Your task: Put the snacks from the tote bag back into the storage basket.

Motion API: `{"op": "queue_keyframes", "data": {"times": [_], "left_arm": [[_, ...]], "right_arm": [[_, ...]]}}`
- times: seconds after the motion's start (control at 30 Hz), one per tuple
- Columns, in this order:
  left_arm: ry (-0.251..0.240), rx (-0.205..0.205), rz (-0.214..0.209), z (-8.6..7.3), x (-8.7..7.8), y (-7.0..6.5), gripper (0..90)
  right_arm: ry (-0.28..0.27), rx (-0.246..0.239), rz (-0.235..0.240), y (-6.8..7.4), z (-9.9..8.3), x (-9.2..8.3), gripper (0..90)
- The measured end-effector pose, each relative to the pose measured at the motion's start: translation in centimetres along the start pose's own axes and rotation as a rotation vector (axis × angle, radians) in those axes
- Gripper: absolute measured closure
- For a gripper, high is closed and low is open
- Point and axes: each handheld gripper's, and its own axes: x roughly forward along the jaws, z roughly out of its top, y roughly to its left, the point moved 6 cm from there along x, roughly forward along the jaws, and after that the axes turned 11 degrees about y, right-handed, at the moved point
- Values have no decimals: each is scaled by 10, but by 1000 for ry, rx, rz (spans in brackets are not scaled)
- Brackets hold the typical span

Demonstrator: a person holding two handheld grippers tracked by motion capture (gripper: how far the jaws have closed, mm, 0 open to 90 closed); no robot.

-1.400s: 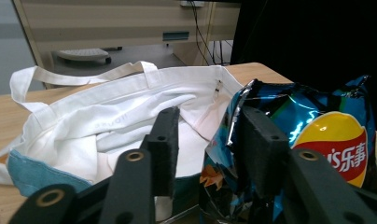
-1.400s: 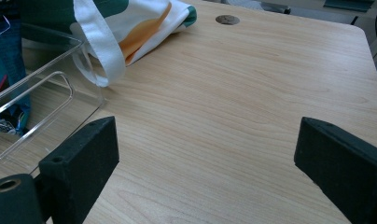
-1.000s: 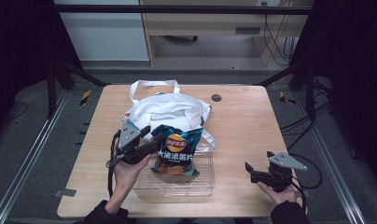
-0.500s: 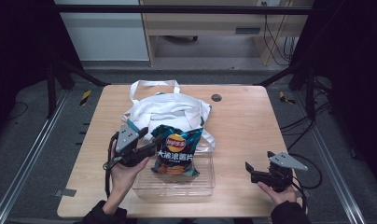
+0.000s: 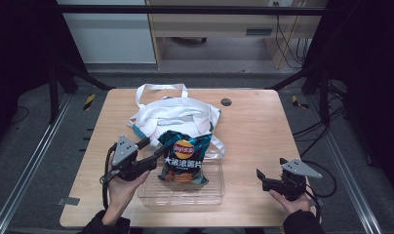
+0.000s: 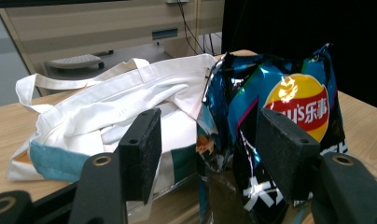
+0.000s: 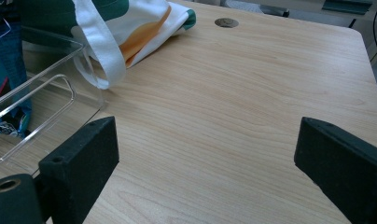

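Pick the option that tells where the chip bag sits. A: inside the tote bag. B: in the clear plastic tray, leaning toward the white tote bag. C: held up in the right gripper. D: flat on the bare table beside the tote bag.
B: the chip bag stands in the clear tray, its top against the white tote bag.

Light falls evenly from above onto the tabletop (image 5: 253,131), which reads bright and warm in the high view while the floor and frame around it sink into near black. Shadows under things are soft and short. In the left gripper view the chip bag (image 6: 289,116) throws sharp glare off its foil, and the near black pads look slightly soft. The high view is coarse and a little blurred; the right gripper view is crisp, with mild stretching at its edges.
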Motion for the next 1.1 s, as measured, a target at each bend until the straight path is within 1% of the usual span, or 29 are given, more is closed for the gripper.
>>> {"op": "queue_keyframes", "data": {"times": [0.17, 0.3, 0.43, 0.53, 0.73, 0.8, 0.93, 1.0, 1.1], "left_arm": [[11, -16, -8, -9, -1, 5, 395], [11, -22, 1, -16, -4, 10, 386], [15, -15, 18, -29, -10, 19, 380], [26, -2, 40, -40, -14, 27, 378], [49, -26, 75, -60, -16, 45, 374], [61, -31, 87, -66, -14, 50, 372], [73, -68, 113, -75, -10, 66, 372], [79, -69, 136, -80, -8, 74, 372], [94, -82, 152, -86, -4, 83, 372]], "right_arm": [[0, 2, -2, -1, 0, -1, 67], [0, 2, -7, -1, 0, -1, 66], [-1, 6, -10, -2, -1, -1, 66], [0, 4, -12, -2, -1, -1, 66], [2, 3, -15, -3, -1, -1, 66], [3, 4, -17, -4, -1, -1, 66], [7, 4, -22, -5, -2, 0, 65], [10, 7, -23, -6, -2, 0, 65], [11, 8, -31, -8, -3, 0, 65]]}}
